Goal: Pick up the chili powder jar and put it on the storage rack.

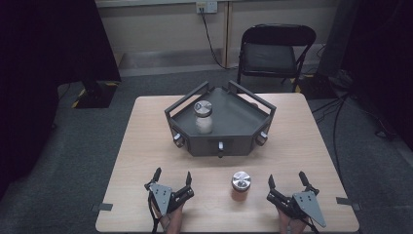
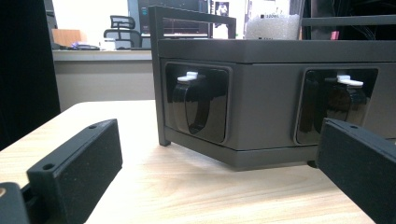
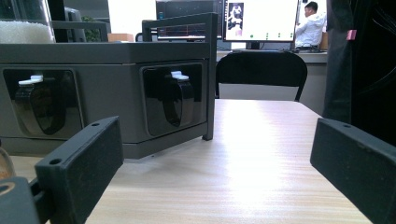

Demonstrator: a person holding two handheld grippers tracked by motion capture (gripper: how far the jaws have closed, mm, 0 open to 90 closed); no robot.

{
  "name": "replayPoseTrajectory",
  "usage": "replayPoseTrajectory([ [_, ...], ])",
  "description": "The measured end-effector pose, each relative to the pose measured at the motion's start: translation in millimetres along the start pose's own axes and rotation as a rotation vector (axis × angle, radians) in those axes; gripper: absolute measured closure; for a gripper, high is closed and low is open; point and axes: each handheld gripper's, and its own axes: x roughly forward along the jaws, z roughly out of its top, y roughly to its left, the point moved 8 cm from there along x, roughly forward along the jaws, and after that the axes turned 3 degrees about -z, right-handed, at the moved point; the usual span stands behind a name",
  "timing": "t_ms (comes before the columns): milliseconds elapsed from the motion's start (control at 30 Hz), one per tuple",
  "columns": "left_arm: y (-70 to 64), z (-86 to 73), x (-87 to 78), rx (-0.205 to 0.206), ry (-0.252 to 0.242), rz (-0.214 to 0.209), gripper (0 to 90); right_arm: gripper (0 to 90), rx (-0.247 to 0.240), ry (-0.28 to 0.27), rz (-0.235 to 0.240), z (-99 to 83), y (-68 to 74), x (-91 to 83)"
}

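The jar [image 1: 240, 185] with the metal lid stood upright on the counter [image 1: 146, 146] near its 6 o'clock edge, between the two tools and touched by neither. From the jar, the left hand-held gripper [image 1: 172, 176] sat at about 9 o'clock and the right hand-held gripper [image 1: 287, 180] at about 3 o'clock, each near it but apart.

Both hand-held grippers were spread wide and held nothing. In the left gripper view, the two black jaws of the left hand-held gripper [image 2: 219, 154] stood far apart at the picture's lower corners, with bare wood between them. The right gripper view showed the right hand-held gripper [image 3: 217, 156] in the same state: jaws wide, nothing between them. Both rested low over the counter, and the person's hands came in from the 6 o'clock edge.

At 12 o'clock from the jar, toward the middle of the counter, sat a dark angular tray [image 1: 238, 122] with rails and small knobs on its front faces. A second jar [image 1: 203, 117], with a metal lid and pale contents, stood upright on the tray's floor, at its 9 o'clock side. A folding chair [image 1: 272, 53] stood beyond the counter's 12 o'clock edge.
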Motion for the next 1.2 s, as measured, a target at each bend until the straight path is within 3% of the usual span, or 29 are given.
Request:
replayPoseTrajectory([
  [533, -1.8, 0.0, 0.5, 0.000, 0.000, 0.022, 0.8, 1.7, 0.001, 0.001, 0.000, 0.1, -0.1, 0.0],
  [900, -1.4, 0.0, 0.5, -0.001, 0.000, 0.018, 0.4, 1.8, 0.025, 0.000, 0.036, 0.1, -5.2, -0.3],
  [1033, -1.4, 0.1, 0.6, -0.001, 0.000, 0.018, 0.4, 1.7, 0.041, 0.039, 0.063, 4.6, -9.3, 2.1],
  [1200, -1.4, 0.1, 0.5, -0.001, 0.000, 0.019, 0.4, 1.2, 0.021, -0.014, 0.079, 17.0, -8.7, -3.3],
])
